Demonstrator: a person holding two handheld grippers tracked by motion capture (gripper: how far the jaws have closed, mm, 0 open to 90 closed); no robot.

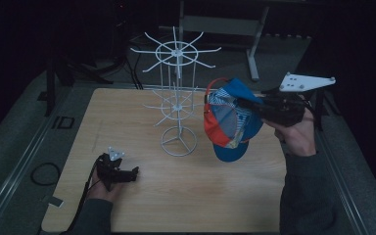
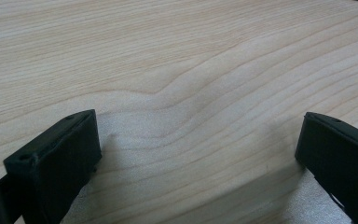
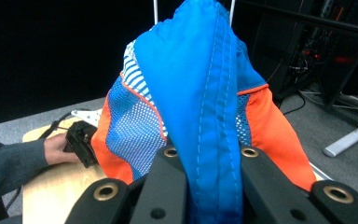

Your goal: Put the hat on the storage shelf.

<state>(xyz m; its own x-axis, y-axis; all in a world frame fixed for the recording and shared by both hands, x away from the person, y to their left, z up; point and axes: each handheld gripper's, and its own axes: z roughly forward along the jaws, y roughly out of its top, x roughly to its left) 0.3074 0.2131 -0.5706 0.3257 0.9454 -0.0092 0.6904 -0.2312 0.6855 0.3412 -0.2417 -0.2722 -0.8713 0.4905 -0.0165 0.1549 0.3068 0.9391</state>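
At the left of the high view, the left tool (image 1: 133,174) lies low on the pale wood-grain bench (image 1: 176,196), held in the person's left hand (image 1: 103,188) near the bench's front edge. In the left gripper view its two black jaws stand spread wide, with nothing but bare wood between them, and they throw soft shadows on the grain just beneath.

Further right, toward the middle of the bench, stands a white wire display rack with a round ring base and two tiers of radiating hooks (image 1: 177,103). It is upright, and the upper tier is wider than the lower one.

Just to the right of the rack hangs the blue, orange and white mesh-panelled cap (image 1: 230,122) — off the bench, held up in the air with its hollow inside turned toward the rack and its blue brim hanging lowest. It is near the rack's lower tier, but whether it touches a hook cannot be told.

At the far right, the right tool (image 1: 247,105) is pressed together on the cap's cloth. In the right gripper view a fold of blue fabric with a stitched seam (image 3: 205,140) rises from between the two jaws, pinched tight. The person's right hand (image 1: 298,134) grips the tool's body from below — the grey three-cornered plate (image 1: 306,82) sits on top.
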